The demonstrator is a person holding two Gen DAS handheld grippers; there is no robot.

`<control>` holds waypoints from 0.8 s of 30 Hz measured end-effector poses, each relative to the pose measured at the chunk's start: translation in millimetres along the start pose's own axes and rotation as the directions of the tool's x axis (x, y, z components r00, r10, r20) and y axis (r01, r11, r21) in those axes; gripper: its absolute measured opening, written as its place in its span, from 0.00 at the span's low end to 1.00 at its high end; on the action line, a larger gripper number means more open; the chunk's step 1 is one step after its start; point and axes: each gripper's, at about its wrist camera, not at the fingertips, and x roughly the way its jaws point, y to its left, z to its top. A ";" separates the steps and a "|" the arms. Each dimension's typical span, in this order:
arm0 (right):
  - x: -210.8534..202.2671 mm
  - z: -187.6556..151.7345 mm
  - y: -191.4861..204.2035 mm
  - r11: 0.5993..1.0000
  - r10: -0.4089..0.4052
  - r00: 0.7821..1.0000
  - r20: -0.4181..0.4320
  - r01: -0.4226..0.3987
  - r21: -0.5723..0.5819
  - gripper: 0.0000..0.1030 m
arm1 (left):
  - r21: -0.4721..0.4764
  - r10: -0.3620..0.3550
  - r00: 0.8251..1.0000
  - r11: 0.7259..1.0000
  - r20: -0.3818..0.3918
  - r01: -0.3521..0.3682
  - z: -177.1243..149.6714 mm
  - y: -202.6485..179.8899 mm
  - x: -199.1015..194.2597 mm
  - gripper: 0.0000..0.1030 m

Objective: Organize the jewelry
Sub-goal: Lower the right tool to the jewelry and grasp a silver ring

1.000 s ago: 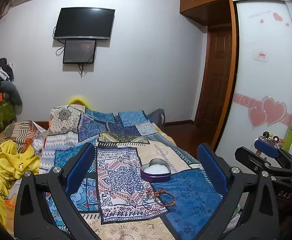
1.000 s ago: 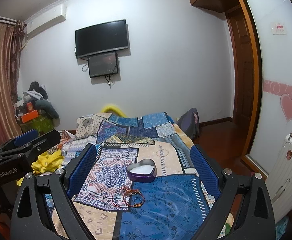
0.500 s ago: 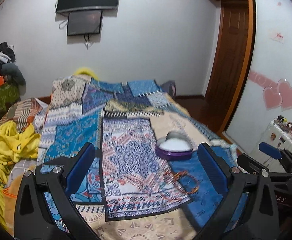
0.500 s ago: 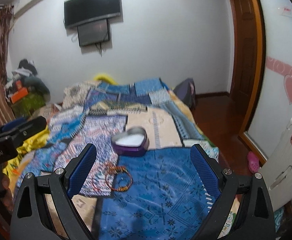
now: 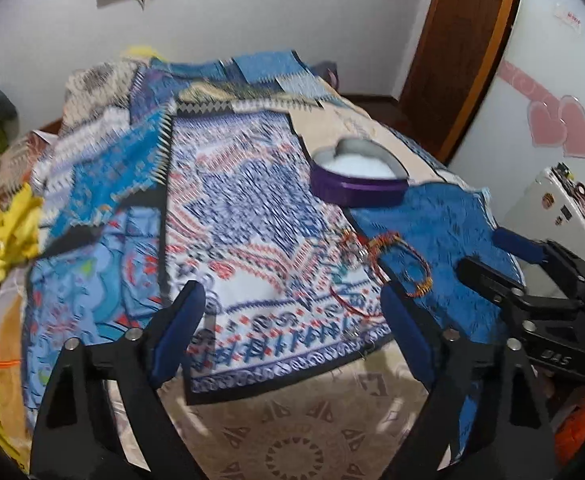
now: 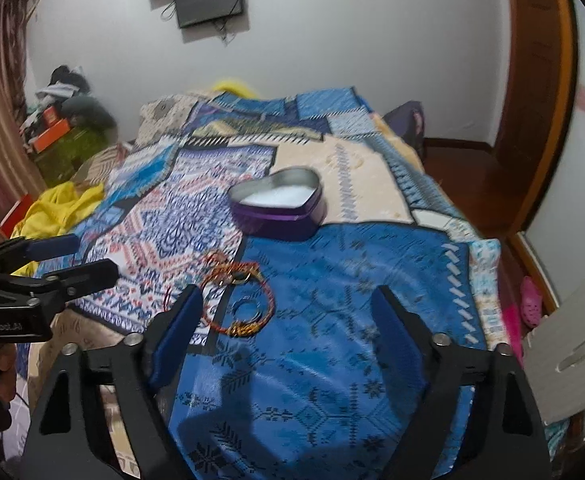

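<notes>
Patchwork blue-and-cream patterned bedspread (image 6: 372, 320) fills most of both views; soft, uneven base, so anything on it will sink a little under pressure. Purple heart-shaped tin with white lining (image 6: 278, 206) sits open at centre of the right wrist view, upper right of centre in the left wrist view (image 5: 358, 178); looks rigid and light, likely slides if nudged, best taken by its side wall. Tangle of thin red-and-gold string bracelets (image 6: 236, 300) lies just below the tin, apart from it, centre-right in the left view (image 5: 384, 268); judged very light, limp, snag-prone, so pinch one loop where it rises off the cloth. Right gripper (image 6: 286, 316) spread wide, holding nothing, bracelets by its left finger. Left gripper (image 5: 292, 316) also spread wide, empty, touching nothing.
</notes>
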 end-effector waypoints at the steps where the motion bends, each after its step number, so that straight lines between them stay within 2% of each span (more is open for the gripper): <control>1: 2.4 -1.2 -0.2 1.000 0.012 1.000 -0.014 -0.012 -0.005 0.65 | 0.001 -0.016 1.000 1.000 -0.018 0.016 -1.2 -1.5 3.4 0.80; 3: 7.3 -2.2 1.7 0.999 0.031 0.999 -0.032 -0.031 -0.010 0.55 | 0.006 -0.034 0.998 0.999 -0.045 0.034 -2.8 -5.1 8.1 0.72; 5: 12.6 -1.8 5.7 0.998 0.056 0.998 -0.043 -0.057 -0.017 0.45 | 0.017 -0.038 0.998 0.999 -0.056 0.039 -5.2 -9.0 11.0 0.72; 8: 14.7 -1.6 8.4 0.996 0.087 0.995 -0.046 -0.089 -0.031 0.37 | 0.043 -0.038 0.998 0.998 -0.058 0.040 -7.7 -13.7 11.2 0.69; 11: 19.1 0.5 11.4 0.992 0.113 0.992 -0.053 -0.115 -0.042 0.28 | 0.061 -0.059 0.996 0.996 -0.066 0.063 -9.5 -18.0 9.6 0.53; 12: 20.7 1.1 12.6 0.991 0.124 0.991 -0.057 -0.126 -0.045 0.27 | 0.066 -0.071 0.995 0.995 -0.074 0.076 -9.6 -18.9 10.6 0.47; 14: 24.3 2.2 14.8 0.988 0.141 0.988 -0.067 -0.144 -0.056 0.24 | 0.084 -0.090 0.992 0.992 -0.094 0.098 -12.4 -23.4 13.0 0.46; 19: 31.2 2.7 19.2 0.984 0.153 0.985 -0.081 -0.159 -0.074 0.23 | 0.081 -0.101 0.987 0.990 -0.123 0.112 -18.8 -25.2 21.8 0.44; 24: 40.7 0.0 20.1 0.983 0.161 0.980 -0.116 -0.170 -0.071 0.23 | 0.066 -0.148 0.980 0.985 -0.133 0.158 -23.1 -25.2 22.7 0.37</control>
